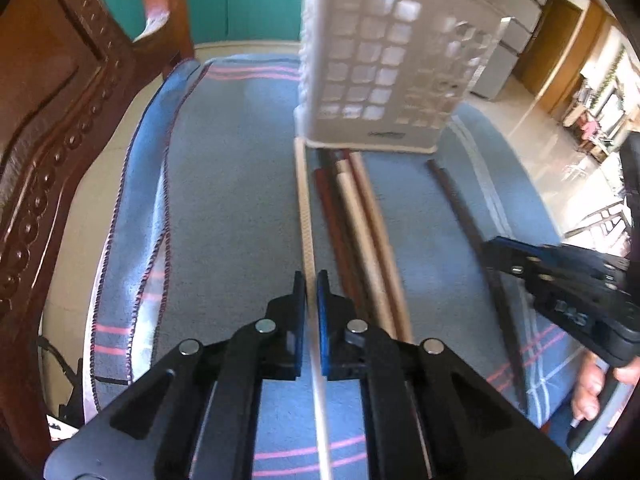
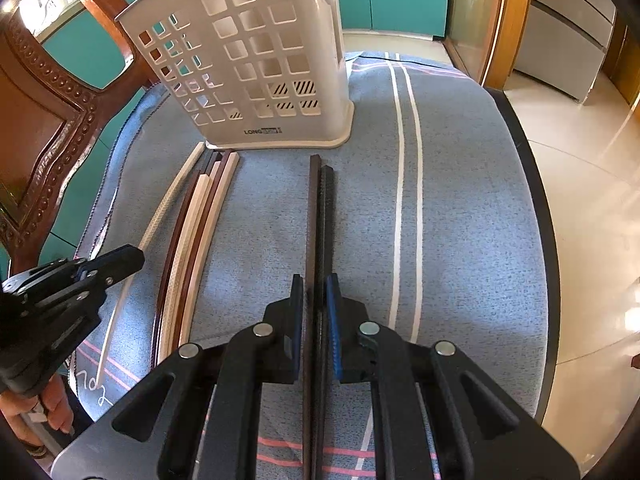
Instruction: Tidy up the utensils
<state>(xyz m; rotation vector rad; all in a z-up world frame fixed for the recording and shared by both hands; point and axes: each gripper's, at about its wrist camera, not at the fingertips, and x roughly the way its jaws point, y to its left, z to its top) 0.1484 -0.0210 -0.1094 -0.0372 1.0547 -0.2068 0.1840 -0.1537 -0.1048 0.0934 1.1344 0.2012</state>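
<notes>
Two grippers, each closed on chopsticks lying lengthwise toward the white perforated plastic utensil holder [image 2: 248, 60], which stands upright on the blue-grey striped cloth [image 2: 460, 216].

Left gripper [image 1: 311, 280]: jaws pinched on a single cream textured chopstick [image 1: 303, 200], whose far tip almost touches the holder's base at its left corner.

Right gripper [image 2: 316, 284]: jaws clamped around a dark brown and black pair of chopsticks [image 2: 318, 216], tips stopping short of the holder's base, toward its right side.

Loose bundle of cream and reddish-brown chopsticks [image 2: 200, 216]: flat on the cloth between the two held lots, ends near the holder's front.

Key relation: every stick's long axis points at the holder. By my judgement either must be tipped upright and lifted over the holder's rim; the left one lies nearer.
</notes>
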